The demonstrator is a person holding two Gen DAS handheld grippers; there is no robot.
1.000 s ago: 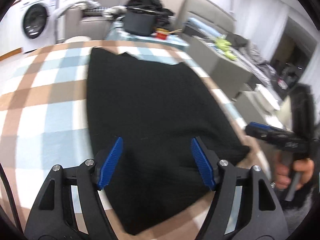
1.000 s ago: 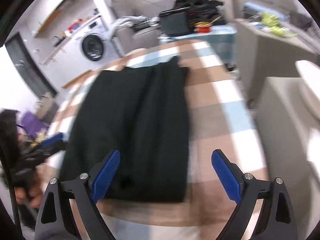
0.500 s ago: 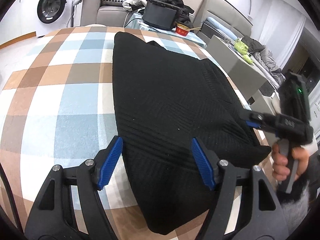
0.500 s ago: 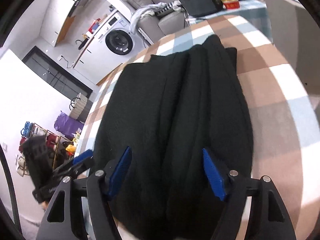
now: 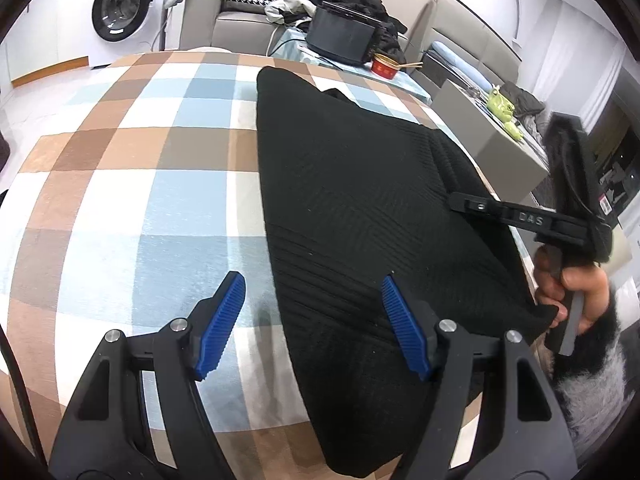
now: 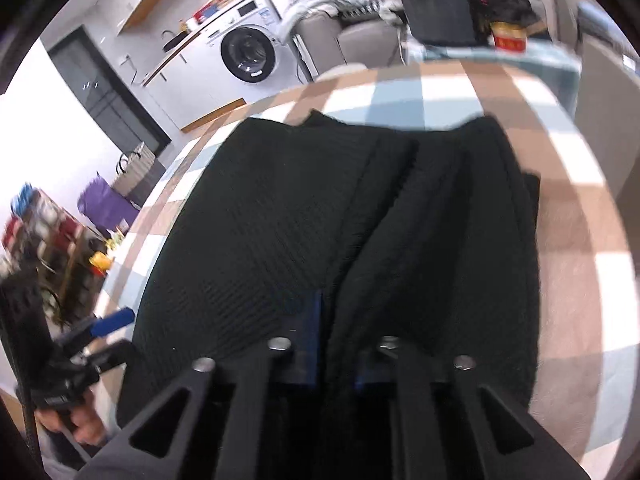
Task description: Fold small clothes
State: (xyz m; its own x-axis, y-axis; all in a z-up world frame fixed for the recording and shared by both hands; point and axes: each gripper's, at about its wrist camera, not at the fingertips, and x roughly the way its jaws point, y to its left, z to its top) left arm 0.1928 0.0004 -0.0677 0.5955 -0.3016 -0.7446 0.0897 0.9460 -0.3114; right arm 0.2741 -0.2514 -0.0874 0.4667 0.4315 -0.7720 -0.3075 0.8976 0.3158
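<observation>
Currently: sweater [image 5: 360,208] flat on checked table [image 5: 132,200] | right hand-held gripper [image 6: 336,344] just closed, clenched on sweater's near-edge fold | left hand-held gripper [image 5: 312,324] released, straddling sweater's near left edge, pads [image 5: 222,320] clear.

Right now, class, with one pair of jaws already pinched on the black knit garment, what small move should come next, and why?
Probably bring the left gripper down and close it on the near left edge of the black knit garment. The right gripper has just closed its jaws on a ridge of the knit; the left jaws stand open, straddling that edge over the checked cloth. Two grips would keep the fold even.
</observation>
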